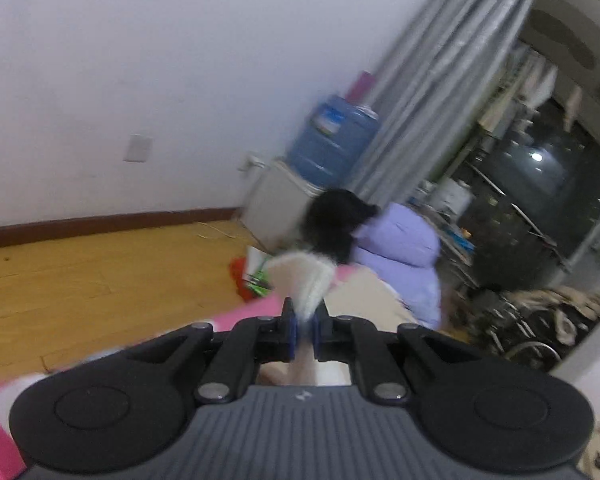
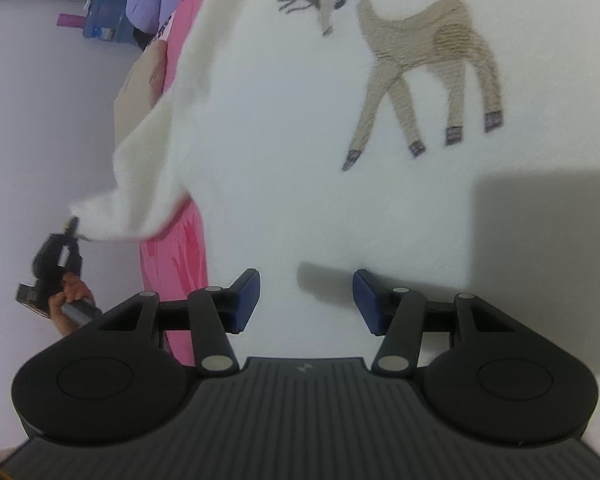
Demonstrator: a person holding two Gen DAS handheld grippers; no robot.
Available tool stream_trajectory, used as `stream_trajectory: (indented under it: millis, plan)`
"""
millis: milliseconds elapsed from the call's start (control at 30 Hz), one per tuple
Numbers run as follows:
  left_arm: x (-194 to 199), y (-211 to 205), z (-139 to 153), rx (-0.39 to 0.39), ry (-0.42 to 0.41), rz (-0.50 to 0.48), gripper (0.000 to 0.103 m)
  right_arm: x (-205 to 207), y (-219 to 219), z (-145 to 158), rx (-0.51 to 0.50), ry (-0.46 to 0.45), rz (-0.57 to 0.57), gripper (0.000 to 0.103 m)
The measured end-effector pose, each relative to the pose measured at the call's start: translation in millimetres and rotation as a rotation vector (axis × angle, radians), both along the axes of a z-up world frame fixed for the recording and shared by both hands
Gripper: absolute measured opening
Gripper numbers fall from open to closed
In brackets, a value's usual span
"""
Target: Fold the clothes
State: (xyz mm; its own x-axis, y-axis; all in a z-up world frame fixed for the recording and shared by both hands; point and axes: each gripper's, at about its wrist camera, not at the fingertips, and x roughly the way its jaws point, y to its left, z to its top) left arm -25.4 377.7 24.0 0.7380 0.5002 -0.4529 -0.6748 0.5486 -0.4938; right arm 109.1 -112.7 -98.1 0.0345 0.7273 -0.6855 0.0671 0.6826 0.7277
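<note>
While the left wrist view is smeared with blur, the left gripper shows at the bottom middle with its blue pads nearly together, clamped on a fold of the white sweater. The pinched cloth fans upward from the jaws. Taking the sweater as the landmark, a pink sheet lies below and to its left, and beige cloth lies just to its right. Beyond the sweater sits a black fuzzy thing, with a lilac puffer jacket to the right of that. Farther back stand a blue water jug on a white dispenser, a grey curtain and a dark window. A wood floor spreads to the left under a white wall.

In the right wrist view the right gripper hovers over the sweater with its blue pads well apart and nothing between them; their shadows fall on the cloth. The sweater fills most of the view, spread flat, with a tan deer stitched on it above and to the right of the jaws. At the sweater's left edge a corner is lifted off the pink sheet and drawn out to the left, where the left gripper grips its tip. A hand holds that gripper's handle below.
</note>
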Motion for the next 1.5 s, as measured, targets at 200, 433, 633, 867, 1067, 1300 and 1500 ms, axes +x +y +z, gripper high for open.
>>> stream_trajectory:
  millis: [200, 433, 633, 867, 1067, 1300, 1500]
  plan:
    - [14.0, 1.6, -10.7, 0.138, 0.142, -0.004, 0.008, 1.1, -1.6, -9.0, 0.002, 0.004, 0.005, 0.051]
    - [-8.8, -3.8, -28.2, 0.066, 0.222, 0.048, 0.009, 1.1, -3.0, -11.0, 0.012, 0.010, 0.001, 0.051]
    - [-27.0, 18.1, -56.8, -0.094, 0.338, 0.180, 0.021, -0.8, -11.3, -13.0, 0.021, 0.016, -0.002, 0.051]
    - [-57.7, 10.7, -33.0, -0.082, 0.312, 0.390, 0.031, -1.8, -8.5, -12.5, 0.021, 0.007, 0.002, 0.051]
    - [-28.5, -67.4, -10.1, 0.184, 0.284, -0.040, 0.047, -1.4, -5.5, -13.7, 0.014, 0.005, 0.008, 0.051]
    - [1.3, -116.4, -58.6, 0.276, 0.446, -0.304, 0.043, -2.0, -5.8, -13.9, 0.016, 0.000, 0.009, 0.051]
    - [-20.8, -94.3, -64.8, 0.243, 0.452, -0.201, 0.034, -2.2, -7.6, -14.7, 0.021, -0.001, 0.012, 0.051]
